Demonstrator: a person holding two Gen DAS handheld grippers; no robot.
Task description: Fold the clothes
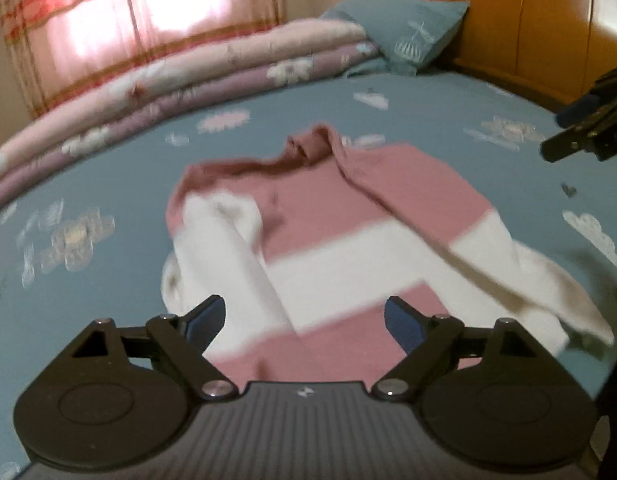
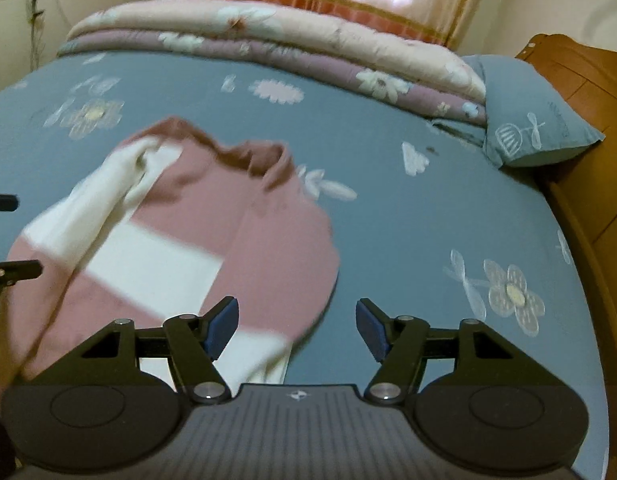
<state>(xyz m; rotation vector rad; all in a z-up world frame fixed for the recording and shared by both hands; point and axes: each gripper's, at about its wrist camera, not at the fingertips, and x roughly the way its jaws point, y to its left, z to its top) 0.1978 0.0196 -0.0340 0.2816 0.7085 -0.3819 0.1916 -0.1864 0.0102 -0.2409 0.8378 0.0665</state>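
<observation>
The pink-and-white striped sweater (image 1: pixel 348 216) lies face-up near the middle of the bed (image 1: pixel 428 120), collar toward the folded quilt along the far edge, hem toward the near edge. Both sleeves are already laid in across the body, so the sleeve step looks done and a fold of the body looks next. The left gripper (image 1: pixel 304 320) hangs above the hem end, jaws spread wide, blue pads clear of the cloth, nothing between them. The right gripper (image 2: pixel 297 328) hovers over the sweater's side edge, partly above bare blue sheet, jaws apart and empty too. Neither touches the fabric, which suits a pause between grips. Outward now: the floral quilt (image 2: pixel 268 36) is stacked at the far edge, a blue pillow (image 2: pixel 528 120) rests against the wooden headboard (image 1: pixel 528 8), and a curtain glows behind.
</observation>
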